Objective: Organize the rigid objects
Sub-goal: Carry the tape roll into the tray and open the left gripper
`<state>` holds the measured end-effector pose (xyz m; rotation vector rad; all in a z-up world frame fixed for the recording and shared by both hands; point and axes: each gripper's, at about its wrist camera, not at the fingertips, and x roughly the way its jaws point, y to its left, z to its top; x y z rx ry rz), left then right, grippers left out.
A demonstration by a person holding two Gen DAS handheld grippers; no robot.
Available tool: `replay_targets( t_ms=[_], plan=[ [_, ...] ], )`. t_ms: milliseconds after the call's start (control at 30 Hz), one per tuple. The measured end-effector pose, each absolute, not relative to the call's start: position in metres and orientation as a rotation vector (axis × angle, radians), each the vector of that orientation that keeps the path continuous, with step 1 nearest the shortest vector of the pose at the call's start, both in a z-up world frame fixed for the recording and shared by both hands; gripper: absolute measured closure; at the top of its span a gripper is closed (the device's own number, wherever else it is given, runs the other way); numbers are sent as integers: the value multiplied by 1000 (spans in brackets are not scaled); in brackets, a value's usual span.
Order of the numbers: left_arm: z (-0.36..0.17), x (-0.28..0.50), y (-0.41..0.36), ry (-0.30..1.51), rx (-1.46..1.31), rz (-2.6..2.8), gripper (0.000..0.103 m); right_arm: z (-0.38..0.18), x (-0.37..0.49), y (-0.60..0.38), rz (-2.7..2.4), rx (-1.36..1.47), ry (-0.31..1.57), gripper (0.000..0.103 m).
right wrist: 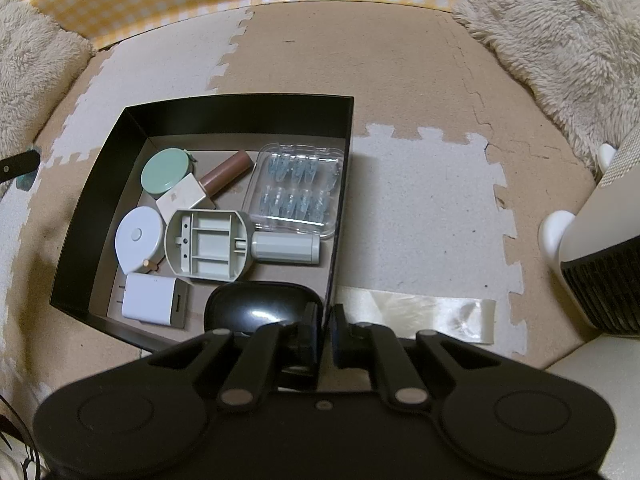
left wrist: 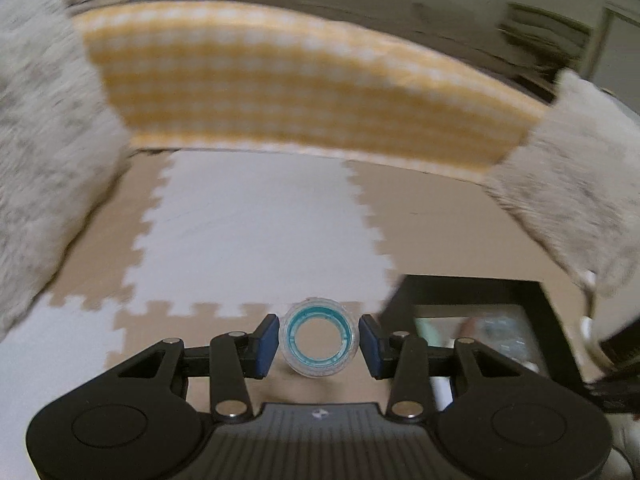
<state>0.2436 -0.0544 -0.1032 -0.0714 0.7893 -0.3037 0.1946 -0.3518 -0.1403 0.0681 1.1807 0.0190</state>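
The left hand-held gripper (left wrist: 319, 340) is carrying a small clear ring (left wrist: 318, 339) with a teal inner band, its blue pads (left wrist: 267, 340) clamped on the ring's two sides — lifted clear of the foam floor mat (left wrist: 256, 232), with the box (left wrist: 472, 292) just showing at the right edge of that view.

Over on the right, the right hand-held gripper (right wrist: 325, 330) is pinching the near right wall of the black box (right wrist: 240, 110), jaws together on the thin panel, steadying it.

And the box is filling up — a green compact (right wrist: 164, 170), a brown tube (right wrist: 226, 174), a clear case (right wrist: 296, 188) of blue pieces, a grey tray-shaped part (right wrist: 208, 244) with its cylinder, a white round disc (right wrist: 138, 240), a white charger (right wrist: 154, 300) and a glossy black case (right wrist: 260, 308) are all lying inside.

The mat around the box is looking nearly bare; only a strip of clear film (right wrist: 420, 314) is lying just right of it. So the sorting seems well advanced, with the ring likely among the last items — it is not yet over the box, and dropping it in is what remains.
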Motion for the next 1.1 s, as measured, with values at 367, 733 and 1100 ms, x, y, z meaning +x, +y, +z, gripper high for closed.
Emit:
replay_targets(
  t_ms=[367, 733, 1100],
  plan=[
    [-105, 213, -121, 780, 91, -541, 59, -140, 195, -352, 19, 66, 1181, 96],
    [-129, 199, -154, 769, 209, -609, 58, -140, 195, -351, 20, 56, 1181, 96],
    [-130, 199, -159, 824, 207, -633, 5, -140, 195, -351, 20, 56, 1181, 96]
  ],
)
